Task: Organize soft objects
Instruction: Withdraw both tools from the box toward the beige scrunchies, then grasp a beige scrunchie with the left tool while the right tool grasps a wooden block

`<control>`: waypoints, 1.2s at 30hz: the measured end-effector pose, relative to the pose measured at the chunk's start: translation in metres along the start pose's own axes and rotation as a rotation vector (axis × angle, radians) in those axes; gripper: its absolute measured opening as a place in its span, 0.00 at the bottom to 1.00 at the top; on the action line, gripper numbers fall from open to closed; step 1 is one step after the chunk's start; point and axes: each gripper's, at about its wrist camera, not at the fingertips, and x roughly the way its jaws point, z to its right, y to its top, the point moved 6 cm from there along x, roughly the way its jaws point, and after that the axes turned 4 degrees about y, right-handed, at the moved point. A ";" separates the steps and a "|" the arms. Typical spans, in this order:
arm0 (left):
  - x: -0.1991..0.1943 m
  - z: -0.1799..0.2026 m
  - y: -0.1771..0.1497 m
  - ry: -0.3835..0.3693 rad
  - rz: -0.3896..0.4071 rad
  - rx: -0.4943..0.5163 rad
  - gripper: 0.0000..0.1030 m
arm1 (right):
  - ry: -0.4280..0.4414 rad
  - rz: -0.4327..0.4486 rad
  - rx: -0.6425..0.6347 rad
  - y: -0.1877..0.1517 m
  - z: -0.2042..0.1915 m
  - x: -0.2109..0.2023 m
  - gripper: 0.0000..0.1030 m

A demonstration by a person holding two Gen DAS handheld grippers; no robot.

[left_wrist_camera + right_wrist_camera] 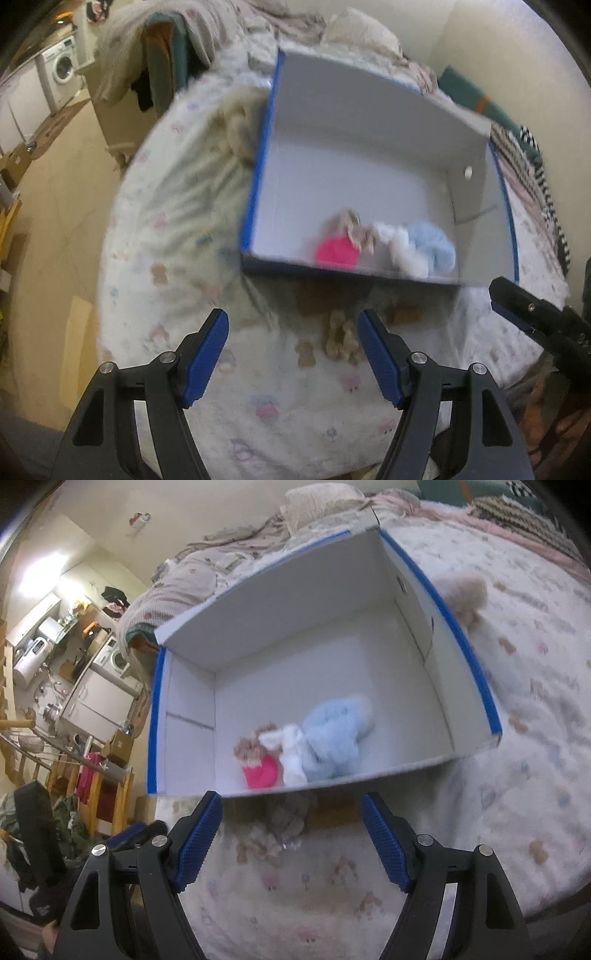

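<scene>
A bed covered by a pale fleece blanket [177, 229] printed with small bears is seen from above in both wrist views. At about nine o'clock in the left wrist view, a fluffy beige toy [240, 125] lies on the blanket, just beside the outer left wall of the box. Toward the centre, an open cardboard box [332, 147] with white inner walls and blue edges rests on the bed. Inside it, against the near wall, three soft things are bunched together: a small bear in a pink outfit [341, 247] on the left, a white plush piece [397, 243] in the middle, touching it, and a light blue plush toy [434, 251] on the right. On the blanket at about six o'clock from the box, just outside its near wall, a small beige bear [341, 339] lies between the spread fingers of the left hand-held gripper [293, 354], which is wide open and holds nothing. At four o'clock in that view, the dark tip of the right hand-held gripper [517, 302] is seen; in its own view the right hand-held gripper [291, 838] is likewise spread apart and empty, hanging over the same beige bear [280, 830] near the box's front edge. The blue toy [336, 738] and the pink-dressed bear [258, 764] are seen again inside the box [295, 613]. Both views are slightly blurred.
</scene>
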 end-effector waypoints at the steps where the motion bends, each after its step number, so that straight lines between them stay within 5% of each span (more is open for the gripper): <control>1: 0.006 0.003 -0.005 -0.005 -0.018 0.008 0.68 | -0.006 -0.007 0.004 -0.003 0.001 0.001 0.80; 10: 0.063 0.048 -0.033 -0.073 -0.155 0.093 0.68 | -0.053 -0.051 0.082 -0.011 0.024 0.011 0.80; 18: 0.091 0.082 -0.038 -0.074 -0.198 0.143 0.68 | -0.083 -0.072 0.109 -0.014 0.038 0.015 0.80; 20: 0.098 0.084 -0.038 -0.060 -0.214 0.148 0.57 | -0.086 -0.077 0.110 -0.016 0.040 0.017 0.80; 22: 0.104 0.083 -0.040 -0.034 -0.238 0.154 0.27 | -0.092 -0.085 0.111 -0.016 0.040 0.020 0.80; 24: 0.106 0.077 -0.041 -0.017 -0.259 0.149 0.20 | -0.102 -0.098 0.110 -0.017 0.041 0.024 0.80; 31: 0.073 0.043 -0.029 0.005 -0.197 0.093 0.19 | -0.213 -0.236 0.060 -0.031 0.048 0.061 0.80; 36: 0.046 0.017 -0.022 0.010 -0.145 0.032 0.19 | -0.258 -0.241 -0.003 -0.027 0.041 0.083 0.74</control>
